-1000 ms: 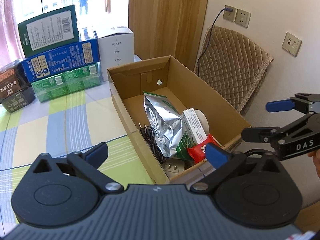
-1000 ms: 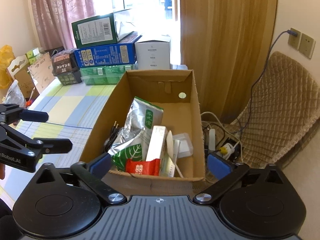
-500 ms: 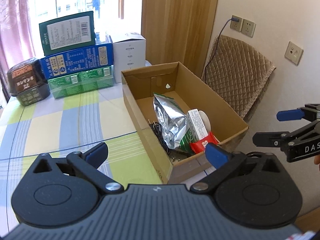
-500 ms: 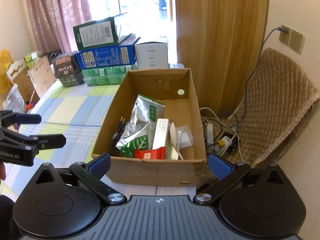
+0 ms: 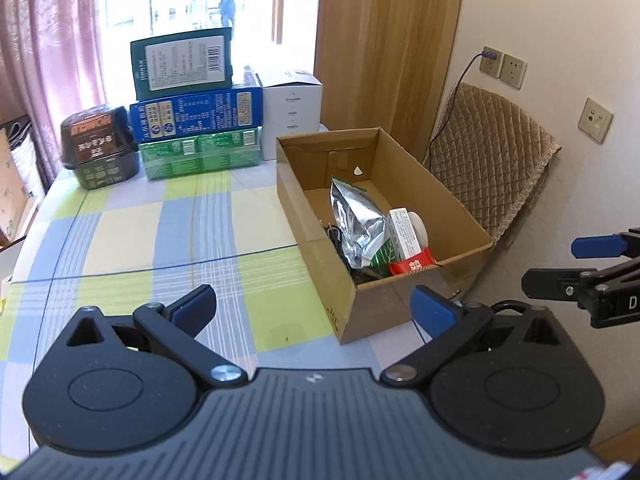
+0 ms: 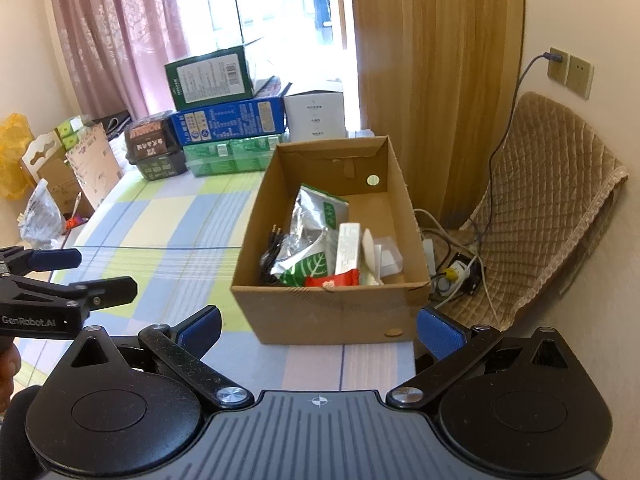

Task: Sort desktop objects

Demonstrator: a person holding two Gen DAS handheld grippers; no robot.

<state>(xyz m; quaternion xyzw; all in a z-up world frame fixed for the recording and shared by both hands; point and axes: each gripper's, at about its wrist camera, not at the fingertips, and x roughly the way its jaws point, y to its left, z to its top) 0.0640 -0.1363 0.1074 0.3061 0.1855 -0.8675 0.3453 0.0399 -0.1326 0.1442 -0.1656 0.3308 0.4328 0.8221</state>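
Observation:
An open cardboard box stands at the right edge of the checked tablecloth. Inside lie a silver foil pouch, a white carton, a red packet and a black cable. My left gripper is open and empty, held back from the box's near corner. My right gripper is open too, nothing between its fingers, facing the box's near wall. Each gripper shows at the side of the other's view.
Stacked green and blue cartons, a white box and a dark tub line the table's far edge. A quilted chair with a power strip and cords stands right of the table. The checked cloth spreads left of the box.
Both grippers have drawn back from the box, so it looks smaller and farther. Both stay open and empty; the items in the box have not moved.

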